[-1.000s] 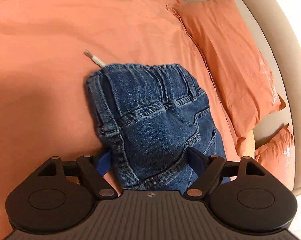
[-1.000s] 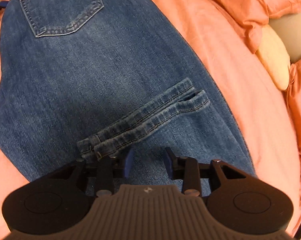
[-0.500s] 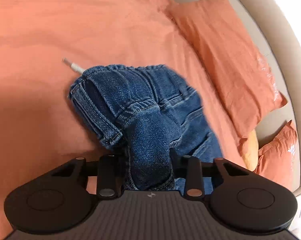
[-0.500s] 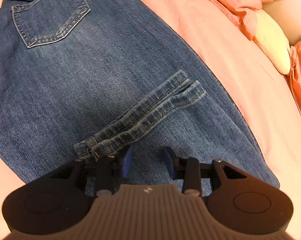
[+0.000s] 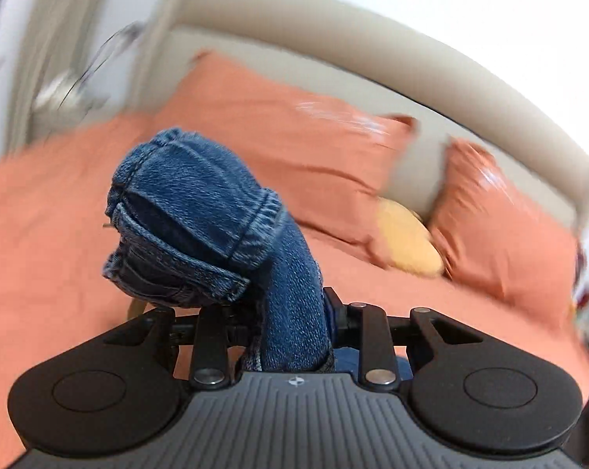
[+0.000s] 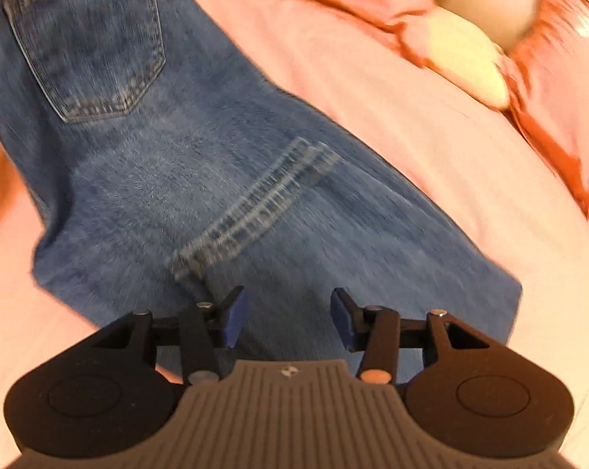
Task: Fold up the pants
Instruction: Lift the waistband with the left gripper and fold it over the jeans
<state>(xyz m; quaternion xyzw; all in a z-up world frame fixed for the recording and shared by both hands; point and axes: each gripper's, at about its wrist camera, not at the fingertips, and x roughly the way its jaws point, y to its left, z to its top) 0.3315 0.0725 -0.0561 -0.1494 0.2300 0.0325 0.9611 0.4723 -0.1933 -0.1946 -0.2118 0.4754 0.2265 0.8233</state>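
Change since the earlier frames: the left gripper point(image 5: 294, 328) has closed its jaws onto the waistband end of the blue denim pants point(image 5: 200, 219) and lifted it clear of the orange bedsheet point(image 5: 40, 254); a second ago that end lay flat between wide-open jaws. Now a bunched roll of denim stands up between the pads, gripped, with the waistband flopping over to the left. The left view has swung from looking down at the sheet to looking across the bed toward the beige padded headboard point(image 5: 372, 39), and it is blurred.

The right gripper point(image 6: 288, 318) has just been opening further; its blue pads point(image 6: 233, 314) stand apart with nothing between them, above the near part of the pants point(image 6: 177, 164). The rest of the garment lies flat on the sheet point(image 6: 411, 148), leg hems point(image 6: 255, 211) doubled onto the thigh, back pocket point(image 6: 95, 51) at far left.

Judgement: the first fold (legs up) looks done; the lifted waistband end probably starts the second fold, toward the hems. The right side has let go, so nothing pins the near edge.

Count, largest first:
- bed with headboard: one
- orange pillows point(image 5: 294, 148): two, at far right
- pants: one
- yellow cushion point(image 5: 407, 242): one, between the pillows
- grippers: two
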